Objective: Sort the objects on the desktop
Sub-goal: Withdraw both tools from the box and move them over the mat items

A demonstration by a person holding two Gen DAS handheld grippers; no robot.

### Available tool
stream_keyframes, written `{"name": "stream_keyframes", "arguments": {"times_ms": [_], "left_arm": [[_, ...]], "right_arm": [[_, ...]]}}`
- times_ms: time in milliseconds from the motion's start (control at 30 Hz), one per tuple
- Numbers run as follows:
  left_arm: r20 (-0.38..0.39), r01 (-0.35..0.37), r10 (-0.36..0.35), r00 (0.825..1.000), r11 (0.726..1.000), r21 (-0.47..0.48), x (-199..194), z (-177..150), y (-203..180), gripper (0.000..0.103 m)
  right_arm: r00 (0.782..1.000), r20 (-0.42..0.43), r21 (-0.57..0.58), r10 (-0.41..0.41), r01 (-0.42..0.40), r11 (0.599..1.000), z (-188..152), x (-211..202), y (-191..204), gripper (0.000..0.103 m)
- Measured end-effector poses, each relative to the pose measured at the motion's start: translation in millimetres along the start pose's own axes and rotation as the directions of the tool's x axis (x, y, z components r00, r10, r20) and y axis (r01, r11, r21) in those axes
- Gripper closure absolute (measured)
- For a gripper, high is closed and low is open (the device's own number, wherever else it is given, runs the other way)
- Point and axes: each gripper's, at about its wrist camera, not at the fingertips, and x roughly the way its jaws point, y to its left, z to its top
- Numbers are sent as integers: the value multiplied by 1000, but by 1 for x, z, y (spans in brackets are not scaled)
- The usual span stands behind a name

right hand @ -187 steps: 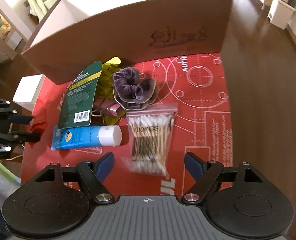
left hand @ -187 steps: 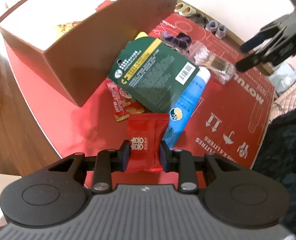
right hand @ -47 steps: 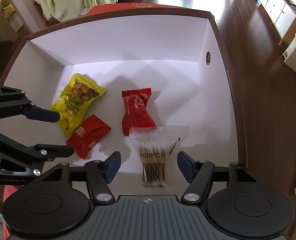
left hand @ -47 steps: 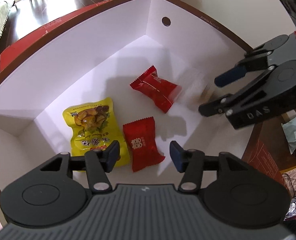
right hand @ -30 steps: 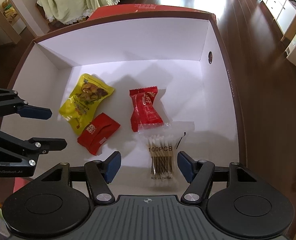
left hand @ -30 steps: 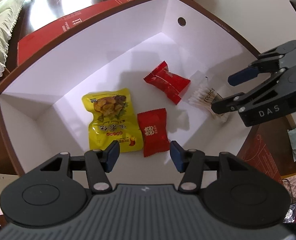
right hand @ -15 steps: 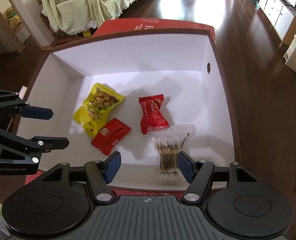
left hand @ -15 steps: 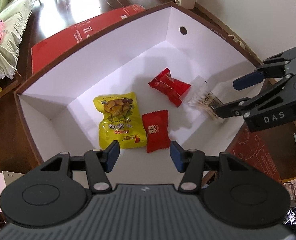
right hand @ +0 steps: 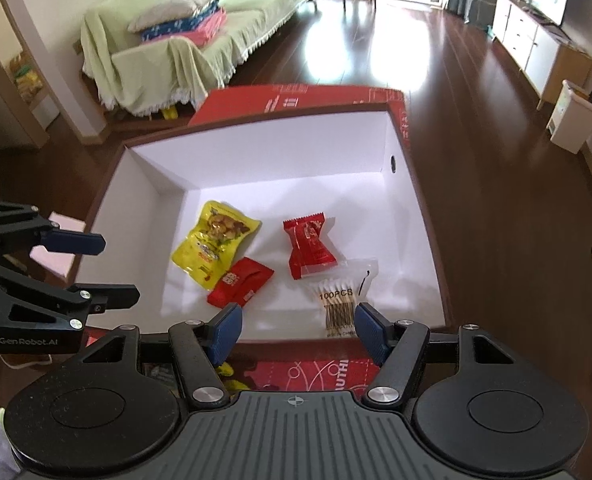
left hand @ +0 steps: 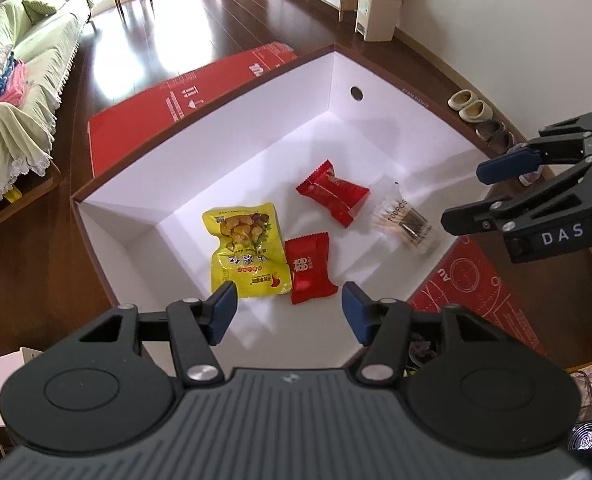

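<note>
A white-lined cardboard box (left hand: 328,80) (right hand: 256,152) holds a yellow snack bag (left hand: 246,246) (right hand: 212,246), two red candy packets (left hand: 308,268) (left hand: 332,192) (right hand: 240,282) (right hand: 310,248) and a clear bag of cotton swabs (left hand: 404,222) (right hand: 338,300). My left gripper (left hand: 288,310) is open and empty, high above the box's near corner. My right gripper (right hand: 296,328) is open and empty, above the box's near wall. Each gripper shows in the other's view, the right gripper (left hand: 484,196) and the left gripper (right hand: 112,270).
The box stands on a red mat (left hand: 468,292) (right hand: 316,372) on a brown wooden table (right hand: 516,240). A small white block (right hand: 58,258) lies left of the box. Beyond are a green-covered sofa (right hand: 184,32), wooden floor and shoes (left hand: 468,106) by the wall.
Both grippers have risen and pulled back from the box, so it looks smaller. The items in the box have not moved.
</note>
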Motion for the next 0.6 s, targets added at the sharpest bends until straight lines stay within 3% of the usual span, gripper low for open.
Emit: {"name": "stream_keyframes", "arguments": {"times_ms": [300,600], "left_arm": [[47,-5,6,999,1000,-24,-37,-23,-7,45],[49,-7,11,999,998,-67,-67,-72,-5,43]], "right_arm": [[997,72,60,0,-5,998,-30,-41,6,37],[998,51,146,42,-49,988,-80,-54,18,37]]}}
